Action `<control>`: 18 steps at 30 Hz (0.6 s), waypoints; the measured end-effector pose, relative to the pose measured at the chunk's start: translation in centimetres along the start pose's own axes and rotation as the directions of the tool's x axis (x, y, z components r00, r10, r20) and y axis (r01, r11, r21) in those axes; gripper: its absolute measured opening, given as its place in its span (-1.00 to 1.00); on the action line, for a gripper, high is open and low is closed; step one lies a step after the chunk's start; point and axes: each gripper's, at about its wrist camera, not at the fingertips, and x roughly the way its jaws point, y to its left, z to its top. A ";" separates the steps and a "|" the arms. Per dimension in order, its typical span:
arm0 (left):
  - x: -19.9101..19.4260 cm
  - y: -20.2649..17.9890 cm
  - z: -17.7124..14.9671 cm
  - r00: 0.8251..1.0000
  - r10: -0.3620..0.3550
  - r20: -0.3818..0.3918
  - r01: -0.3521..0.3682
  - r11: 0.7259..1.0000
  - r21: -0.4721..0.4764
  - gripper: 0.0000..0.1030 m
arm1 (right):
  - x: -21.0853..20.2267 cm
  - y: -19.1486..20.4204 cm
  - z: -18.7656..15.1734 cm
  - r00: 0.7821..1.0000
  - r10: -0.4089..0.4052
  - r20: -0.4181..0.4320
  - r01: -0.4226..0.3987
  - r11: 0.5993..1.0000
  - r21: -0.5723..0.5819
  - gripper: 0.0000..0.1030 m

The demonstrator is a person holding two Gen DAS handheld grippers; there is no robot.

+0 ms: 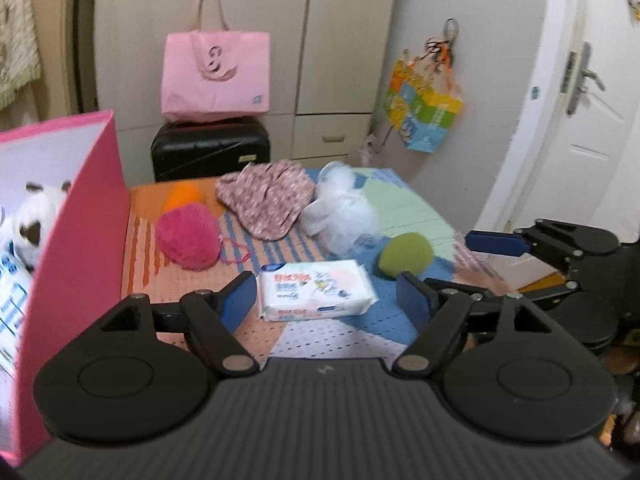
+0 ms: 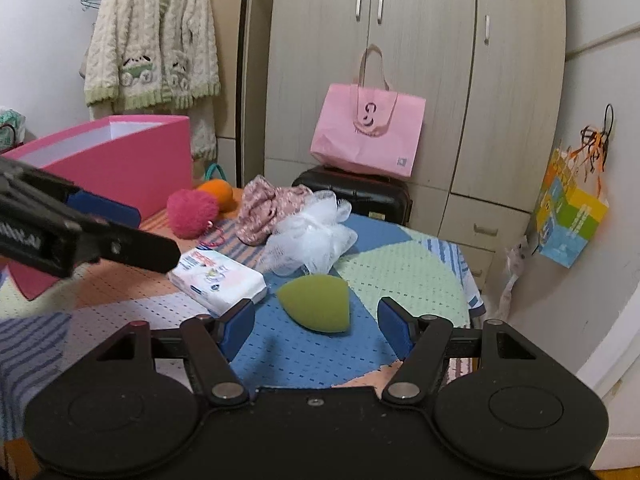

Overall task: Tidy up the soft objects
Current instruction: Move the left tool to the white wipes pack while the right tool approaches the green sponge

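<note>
Together we held both tools low and level over the table [image 2: 400, 272], pointing across it. Our left hand-held gripper [image 1: 326, 300] was spread wide with nothing between its blue pads, the pack of wipes [image 1: 316, 290] lying just beyond them. Our right hand-held gripper [image 2: 316, 326] was likewise spread and empty, the green sponge [image 2: 316, 302] lying on the cloth just ahead of its pads, untouched. Farther back lay the pink pompom [image 1: 188, 236], an orange ball [image 1: 184, 196], a floral cloth [image 1: 266, 200] and a white mesh puff [image 1: 344, 208]. The pink box [image 1: 76, 248] stood at the left.
</note>
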 end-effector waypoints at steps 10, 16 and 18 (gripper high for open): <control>2.9 -0.2 -1.7 0.999 0.031 -0.011 -0.031 1.000 0.001 0.68 | 2.9 -2.2 -0.1 0.998 0.029 -0.058 -0.023 0.995 0.098 0.41; 4.2 -1.4 -1.6 0.996 0.084 0.010 -0.084 0.995 0.057 0.79 | 3.1 -3.7 0.2 0.993 0.107 -0.046 -0.097 0.977 0.191 0.38; 4.6 -1.7 -1.5 0.995 0.100 0.021 -0.101 0.993 0.061 0.80 | 3.3 -3.7 0.3 0.995 0.091 -0.051 -0.080 0.980 0.182 0.37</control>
